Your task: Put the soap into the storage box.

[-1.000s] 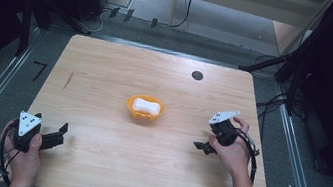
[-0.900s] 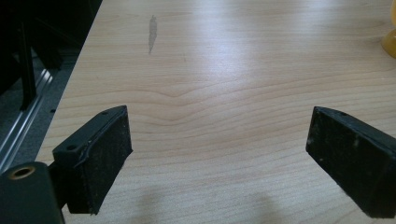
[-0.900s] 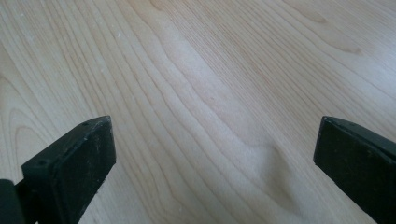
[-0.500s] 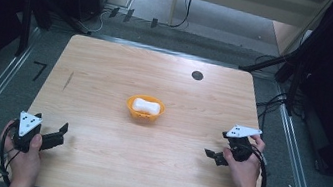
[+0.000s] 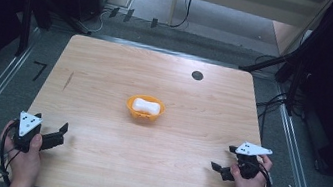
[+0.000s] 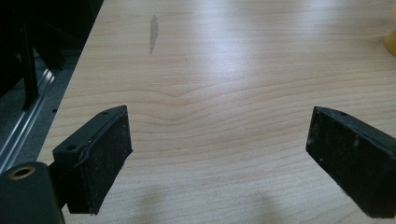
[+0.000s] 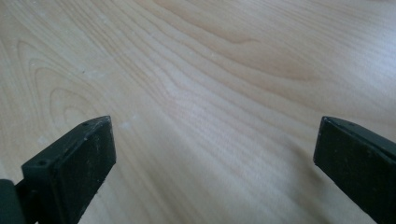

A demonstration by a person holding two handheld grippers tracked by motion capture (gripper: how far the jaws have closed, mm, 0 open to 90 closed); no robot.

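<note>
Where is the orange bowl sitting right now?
In the high view the orange bowl sits near the middle of the table, holding a white piece, well ahead of both tools and below-left of the dark round spot.

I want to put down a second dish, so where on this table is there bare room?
Almost all the table is bare. Free patches: the far strip between the bowl and the black dot, and the near middle between the left hand-held gripper and right hand-held gripper. Only the centre is taken.
</note>
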